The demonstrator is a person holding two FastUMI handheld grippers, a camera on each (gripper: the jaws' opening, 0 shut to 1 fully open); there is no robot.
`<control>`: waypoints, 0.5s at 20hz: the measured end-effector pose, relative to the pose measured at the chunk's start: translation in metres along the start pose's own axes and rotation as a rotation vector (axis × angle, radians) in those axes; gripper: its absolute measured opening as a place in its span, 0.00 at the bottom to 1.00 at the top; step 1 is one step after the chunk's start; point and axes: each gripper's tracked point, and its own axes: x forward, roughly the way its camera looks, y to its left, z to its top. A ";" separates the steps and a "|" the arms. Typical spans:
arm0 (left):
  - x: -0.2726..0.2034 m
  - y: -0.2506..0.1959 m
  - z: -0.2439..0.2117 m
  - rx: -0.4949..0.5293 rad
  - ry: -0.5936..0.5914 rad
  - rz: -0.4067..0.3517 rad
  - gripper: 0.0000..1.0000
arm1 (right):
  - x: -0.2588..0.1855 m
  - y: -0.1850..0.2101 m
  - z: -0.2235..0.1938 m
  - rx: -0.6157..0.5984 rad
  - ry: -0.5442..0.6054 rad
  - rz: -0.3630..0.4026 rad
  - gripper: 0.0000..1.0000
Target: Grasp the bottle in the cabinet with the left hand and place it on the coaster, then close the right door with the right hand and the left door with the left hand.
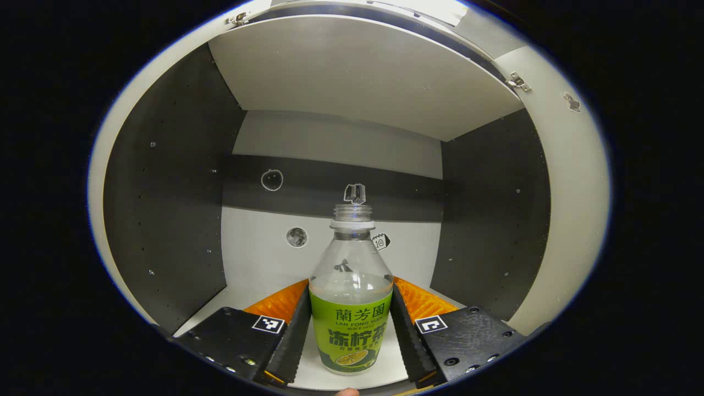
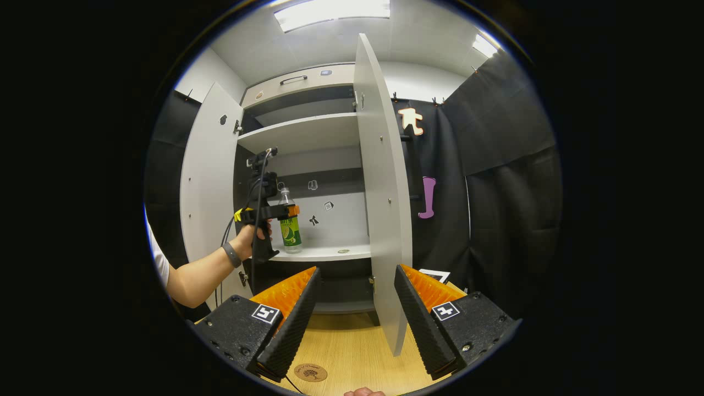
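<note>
Left gripper view: the clear plastic bottle with a green label and no cap stands upright on the pale shelf of the open white cabinet, between the two fingers of the left gripper. The fingers flank the label on either side and appear to touch it, but whether they press on it cannot be told. The bottle's base seems to rest on the shelf.

Right gripper view: the left gripper, held in a person's hand, reaches into the cabinet at bottle height. The tall white right door and the white left door both stand open. The right gripper hovers with its fingers spread and nothing between them, above the light wooden table. The round brown coaster lies bare on the table, near the lower edge of the view.

Step in hand, as judged: the grasp of the bottle with the left gripper. The next move calls for a firm grip on the label zone, a lift clear of the shelf, and an upright carry out between the open doors and down to the coaster. Tilting would risk a spill, since some liquid shows inside and the neck is open.
</note>
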 end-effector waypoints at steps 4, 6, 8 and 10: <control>-0.041 -0.005 0.016 0.056 -0.032 -0.037 0.71 | -0.002 0.006 0.006 -0.025 -0.017 0.026 0.83; -0.067 -0.014 0.018 0.068 -0.043 -0.062 0.71 | -0.004 0.013 0.007 -0.026 -0.022 0.047 0.83; -0.092 -0.018 0.021 0.070 -0.060 -0.074 0.71 | -0.006 0.019 0.010 -0.035 -0.026 0.073 0.83; -0.118 -0.022 0.021 0.063 -0.067 -0.087 0.71 | -0.007 0.026 0.015 -0.035 -0.034 0.105 0.83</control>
